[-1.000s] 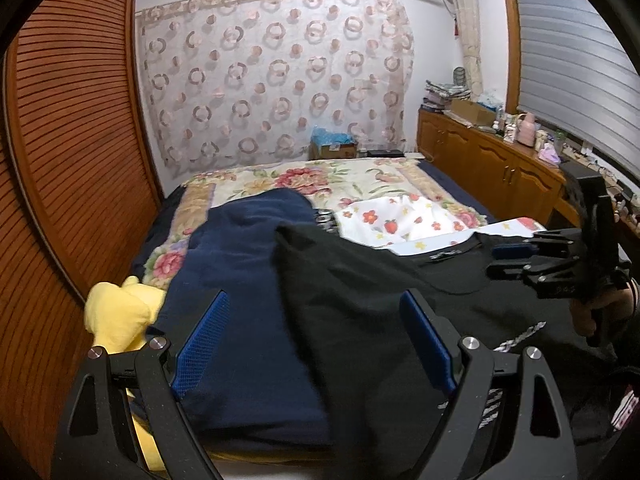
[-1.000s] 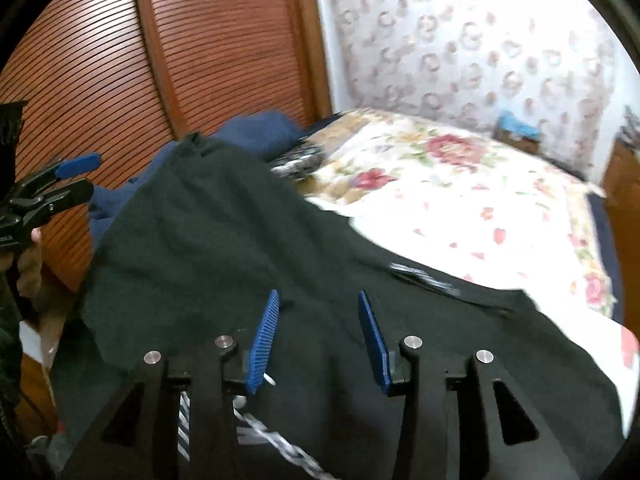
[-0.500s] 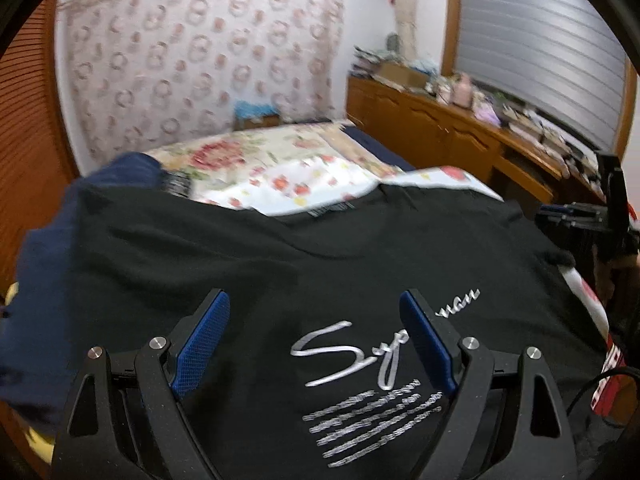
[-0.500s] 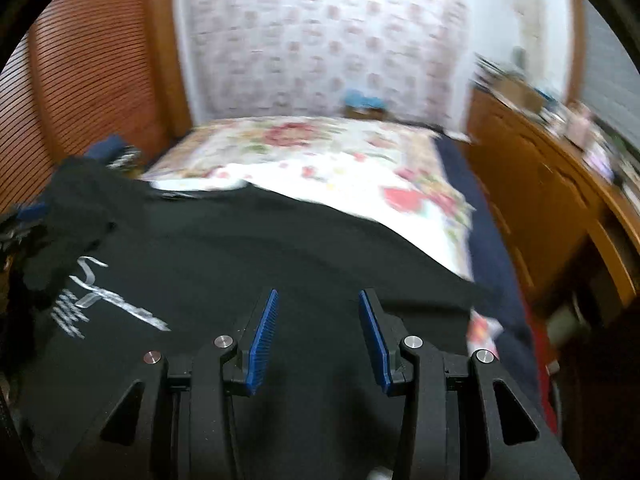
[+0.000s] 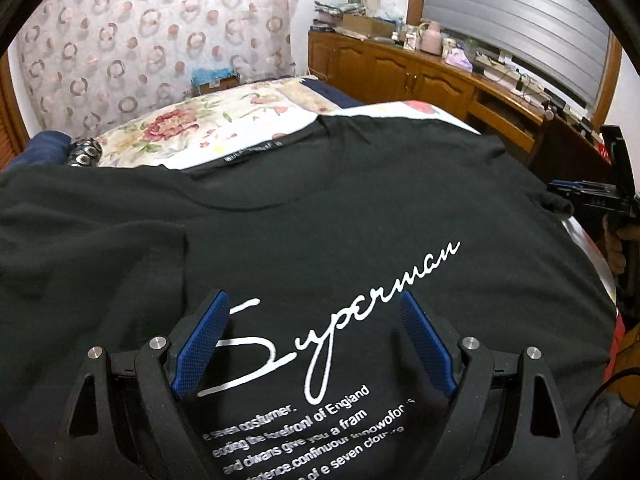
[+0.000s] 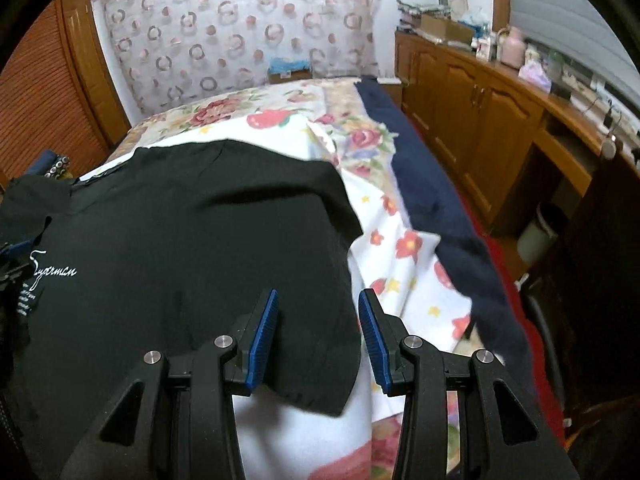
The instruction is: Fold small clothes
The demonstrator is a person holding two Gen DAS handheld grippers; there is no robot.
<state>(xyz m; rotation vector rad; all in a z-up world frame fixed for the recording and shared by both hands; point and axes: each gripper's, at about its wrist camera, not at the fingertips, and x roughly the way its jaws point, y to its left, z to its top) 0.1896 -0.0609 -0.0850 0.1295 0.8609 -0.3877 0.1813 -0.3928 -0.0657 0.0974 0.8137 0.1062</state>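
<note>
Filling the middle of both views, a black T-shirt (image 5: 320, 208) of soft matte knit lies spread front-up over the bed (image 6: 432, 216), its white script print and small block lettering at lower centre of the left wrist view and its round neckline toward upper centre. In the right wrist view one short sleeve, with a stitched hem, ends at lower centre. Under it the bed carries a floral quilt (image 5: 192, 120) with red roses, a white cloth dotted with strawberries and stars (image 6: 404, 260), and a dark navy border along the right side. A sheer curtain (image 6: 240, 24) patterned with rings covers the far wall; a slatted wooden door (image 6: 44, 96) fills the upper left, and a long wooden cabinet (image 6: 472, 100) cluttered on top runs down the right, below grey blinds. The left gripper (image 5: 314, 340) stands wide apart above the print, its ribbed blue pads holding nothing. The right gripper (image 6: 318, 332) is parted less widely over the sleeve hem, gripping nothing; in the left wrist view it sits at the right edge, beside the shirt's sleeve.
</note>
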